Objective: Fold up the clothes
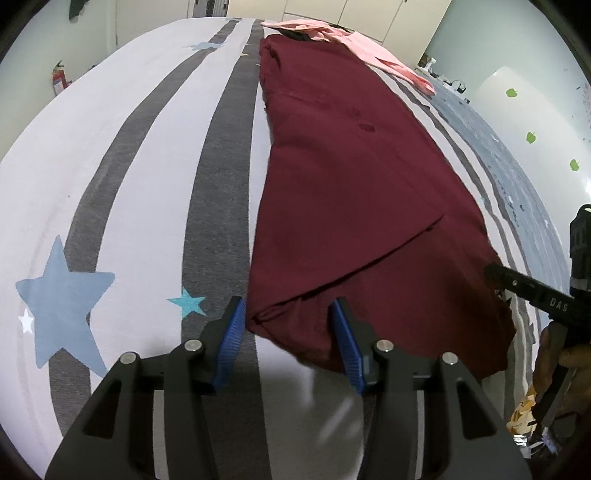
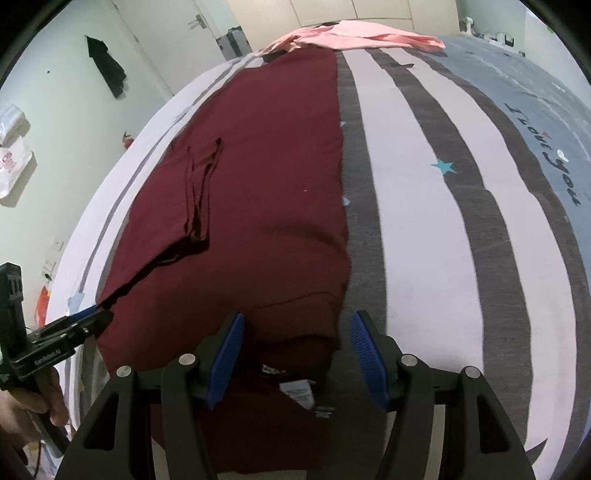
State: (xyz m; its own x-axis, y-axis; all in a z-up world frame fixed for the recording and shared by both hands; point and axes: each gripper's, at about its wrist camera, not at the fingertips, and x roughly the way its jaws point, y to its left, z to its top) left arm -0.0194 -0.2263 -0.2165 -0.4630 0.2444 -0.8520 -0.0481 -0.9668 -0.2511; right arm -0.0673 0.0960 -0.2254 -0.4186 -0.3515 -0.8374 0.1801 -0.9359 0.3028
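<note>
The left tongs (image 1: 288,325) stand wide apart, straddling the near left corner of the maroon garment (image 1: 354,192); the right tongs (image 2: 295,343) are equally wide over its near right corner, gripping nothing. Beneath them the bed (image 1: 129,147), in grey and white stripes with stars, carries the maroon garment lengthwise, its long axis running straight away from both tongs toward the far end. Each pair sits at its own near corner, neither clearly nearer. The cloth looks already folded into a long narrow band, layered, with a sleeve folded across the top and a label showing at the near edge. The next fold likely brings this near end forward. A pink garment (image 2: 354,35) lies at the far end.
</note>
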